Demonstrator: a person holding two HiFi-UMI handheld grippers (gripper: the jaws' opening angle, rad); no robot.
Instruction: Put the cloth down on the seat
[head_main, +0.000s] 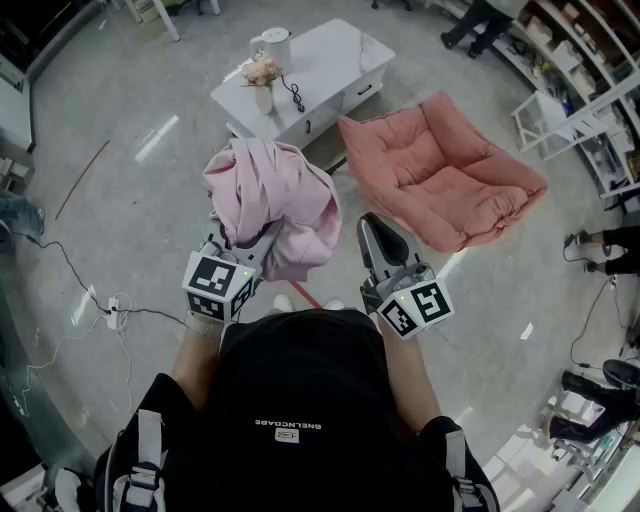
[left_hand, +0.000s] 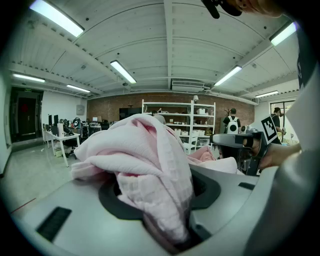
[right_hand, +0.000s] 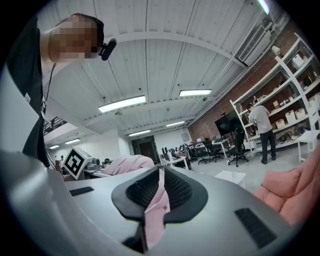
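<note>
In the head view, the cloth (head_main: 270, 205) is seen bunched in the air, well apart from the seat (head_main: 450, 180). In the left gripper view, a thick wad is pinched by the left gripper (left_hand: 160, 192). In the right gripper view, a thin fold is clamped by the right gripper (right_hand: 160, 189). The carrying across and laying down are judged not yet done.
</note>
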